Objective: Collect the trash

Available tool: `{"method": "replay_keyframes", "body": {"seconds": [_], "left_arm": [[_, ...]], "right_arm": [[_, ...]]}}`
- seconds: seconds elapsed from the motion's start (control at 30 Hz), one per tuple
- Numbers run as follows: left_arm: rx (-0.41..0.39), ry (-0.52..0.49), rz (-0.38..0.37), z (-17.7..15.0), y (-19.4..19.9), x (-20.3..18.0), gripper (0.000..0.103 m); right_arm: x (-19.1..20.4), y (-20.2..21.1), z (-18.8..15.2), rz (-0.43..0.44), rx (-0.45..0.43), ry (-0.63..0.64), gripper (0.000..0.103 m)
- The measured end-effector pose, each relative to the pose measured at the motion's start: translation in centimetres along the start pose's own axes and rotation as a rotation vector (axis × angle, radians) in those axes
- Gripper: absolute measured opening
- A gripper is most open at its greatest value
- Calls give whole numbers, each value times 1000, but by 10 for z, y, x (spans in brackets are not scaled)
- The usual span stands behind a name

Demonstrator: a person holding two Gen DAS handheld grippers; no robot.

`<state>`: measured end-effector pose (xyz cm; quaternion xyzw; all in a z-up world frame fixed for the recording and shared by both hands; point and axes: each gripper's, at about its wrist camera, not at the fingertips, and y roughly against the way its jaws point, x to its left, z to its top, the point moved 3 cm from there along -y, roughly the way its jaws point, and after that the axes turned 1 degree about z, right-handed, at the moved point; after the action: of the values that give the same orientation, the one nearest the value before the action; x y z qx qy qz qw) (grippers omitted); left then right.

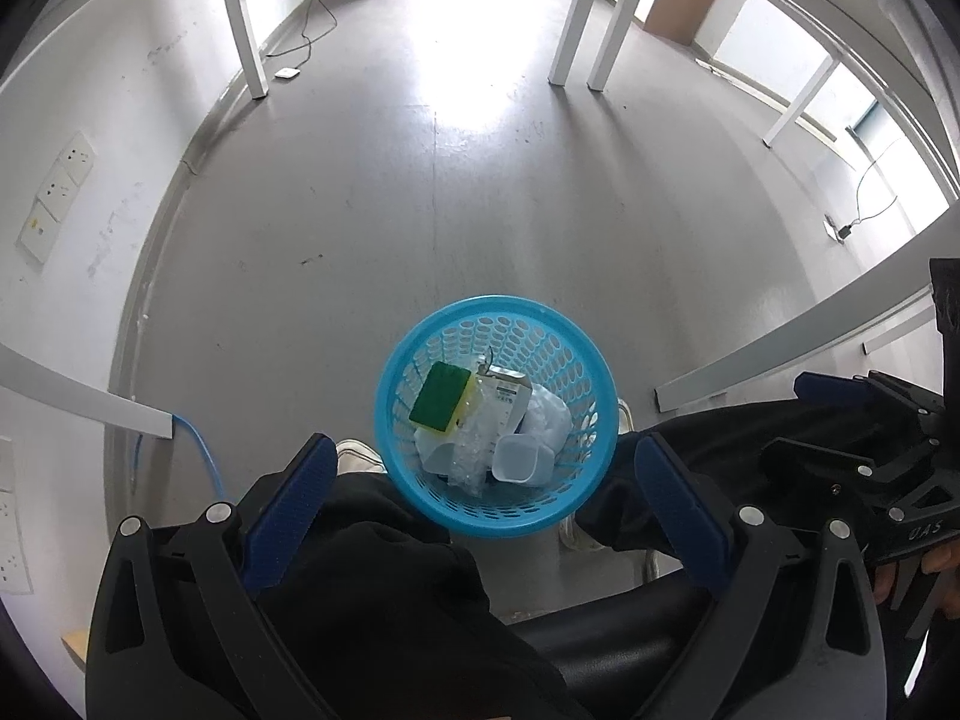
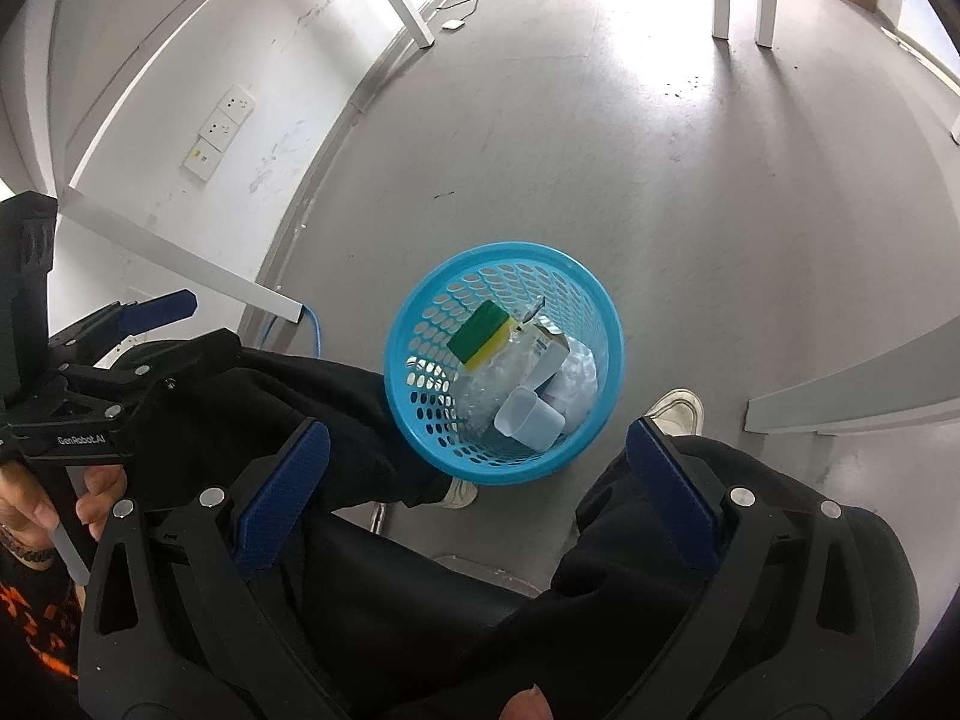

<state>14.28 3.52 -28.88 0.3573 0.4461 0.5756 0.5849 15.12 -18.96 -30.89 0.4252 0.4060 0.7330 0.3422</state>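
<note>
A blue perforated waste basket (image 1: 420, 498) stands on the grey floor, also in the right wrist view (image 2: 420, 420). Inside lie a green and yellow sponge (image 1: 443, 403), a small carton (image 1: 507, 399), a clear plastic cup (image 1: 521, 459), crumpled clear wrap (image 1: 471, 456) and white paper (image 1: 549, 417). My left gripper (image 1: 486, 456) is open and empty, held high above the basket. My right gripper (image 2: 480, 450) is open and empty, also above it. Each gripper shows in the other's view, the right one (image 1: 840, 396) and the left one (image 2: 156, 306).
The person's black-trousered legs (image 2: 336, 414) and white shoes (image 2: 678, 411) flank the basket. White table legs (image 1: 249, 30) stand around the room. A wall with sockets (image 1: 57, 192) is on the left. A blue cable (image 1: 204, 456) runs down by a white bar.
</note>
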Motion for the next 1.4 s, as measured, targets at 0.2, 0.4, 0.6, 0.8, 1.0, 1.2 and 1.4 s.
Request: {"method": "replay_keyframes", "body": {"seconds": [0.2,0.4,0.6,0.8,1.0,1.2,1.4], "left_arm": [[6,-3,5,0,-1,-2,97],[15,-11,-1,0,-4,-5,97],[29,2,-18,1,-7,0,97],[46,29,-30,2,-13,5,97],[51,30,-31,2,-14,7,97],[53,15,-29,0,-15,5,97],[49,6,-29,1,-14,3,97]], "right_arm": [[-2,-2,1,-5,0,-15,95],[-4,-3,2,-25,-5,-7,95],[-5,-4,3,-28,2,-3,95],[-5,-5,3,-19,11,0,95],[-5,-6,2,-17,14,-1,95],[-5,-7,2,-12,16,-3,95],[-5,-8,1,-8,21,-2,95]]}}
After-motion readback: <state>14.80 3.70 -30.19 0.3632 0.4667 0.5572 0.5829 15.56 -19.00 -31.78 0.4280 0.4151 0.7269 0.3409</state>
